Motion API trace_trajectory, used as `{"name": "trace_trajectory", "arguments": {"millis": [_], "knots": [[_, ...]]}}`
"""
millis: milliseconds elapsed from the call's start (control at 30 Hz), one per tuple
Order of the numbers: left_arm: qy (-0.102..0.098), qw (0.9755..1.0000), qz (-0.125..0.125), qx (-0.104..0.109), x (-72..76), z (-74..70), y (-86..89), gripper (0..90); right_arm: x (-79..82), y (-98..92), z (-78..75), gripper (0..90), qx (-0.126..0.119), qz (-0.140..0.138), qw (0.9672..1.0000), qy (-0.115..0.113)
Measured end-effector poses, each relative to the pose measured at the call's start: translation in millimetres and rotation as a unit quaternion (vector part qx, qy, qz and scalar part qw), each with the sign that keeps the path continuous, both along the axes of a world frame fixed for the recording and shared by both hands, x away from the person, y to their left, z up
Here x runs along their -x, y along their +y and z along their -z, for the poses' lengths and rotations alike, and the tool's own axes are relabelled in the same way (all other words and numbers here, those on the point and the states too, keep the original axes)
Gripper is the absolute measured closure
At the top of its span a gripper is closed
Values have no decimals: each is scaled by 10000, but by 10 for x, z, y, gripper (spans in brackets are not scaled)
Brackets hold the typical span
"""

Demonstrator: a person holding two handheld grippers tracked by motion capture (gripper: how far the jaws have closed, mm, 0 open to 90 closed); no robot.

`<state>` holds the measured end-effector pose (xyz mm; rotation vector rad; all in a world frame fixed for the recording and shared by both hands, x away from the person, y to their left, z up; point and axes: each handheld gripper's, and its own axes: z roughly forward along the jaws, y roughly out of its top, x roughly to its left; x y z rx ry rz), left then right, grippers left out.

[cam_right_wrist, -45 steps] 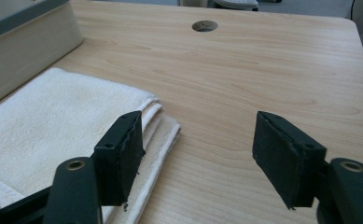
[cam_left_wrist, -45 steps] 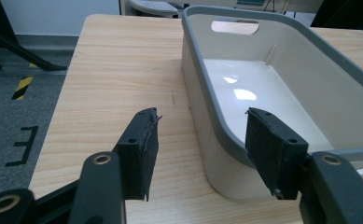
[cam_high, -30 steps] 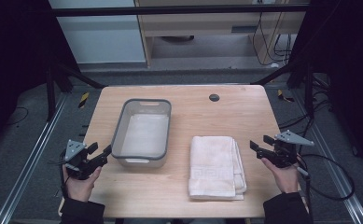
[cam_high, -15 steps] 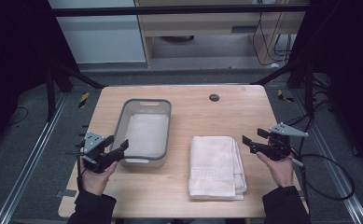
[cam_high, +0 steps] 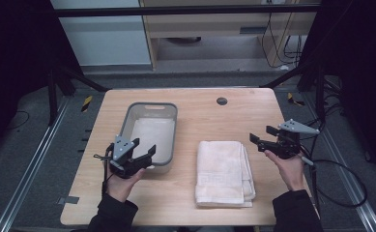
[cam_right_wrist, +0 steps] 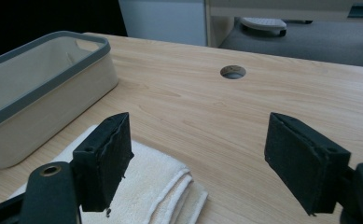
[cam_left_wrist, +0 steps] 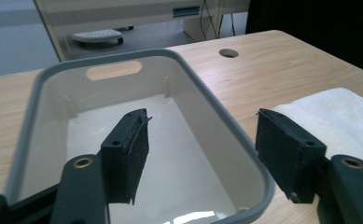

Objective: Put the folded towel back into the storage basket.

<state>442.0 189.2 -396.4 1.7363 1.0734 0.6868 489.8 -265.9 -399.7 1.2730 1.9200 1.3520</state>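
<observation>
A white tub with a grey rim (cam_high: 149,107) stands left of centre on the table, and nothing lies in it (cam_left_wrist: 34,107). A folded white towel (cam_high: 223,171) rests flat to its right (cam_right_wrist: 151,186). My left gripper (cam_high: 143,151) hovers at the tub's near end, open, with the near rim between its jaws in the left gripper view (cam_left_wrist: 212,154). My right gripper (cam_high: 261,134) hangs open just right of the towel's far corner, holding nothing (cam_right_wrist: 207,158).
The wooden table (cam_high: 209,121) has a round cable hole (cam_high: 221,101) near its far edge. Cables trail off the right side. Dark floor and metal frame rails surround the table; a cabinet stands beyond it.
My left gripper has moved right and forward from the table's left edge to the tub's near end. My right gripper has drifted left toward the towel.
</observation>
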Motion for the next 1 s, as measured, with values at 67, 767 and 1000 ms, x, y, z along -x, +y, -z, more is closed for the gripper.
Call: {"name": "trace_trajectory", "arguments": {"millis": [67,767,1000], "knots": [[19,10000,73,34,5,23,-81,332,-23,9,8,230,18,-27,10000,8],[239,9979,579,-168,132,233,-649,333,-168,230,223,232,328,-244,9988,281],[409,9966,681,-216,157,320,-757,361,-188,284,277,237,391,-308,9980,395]]}}
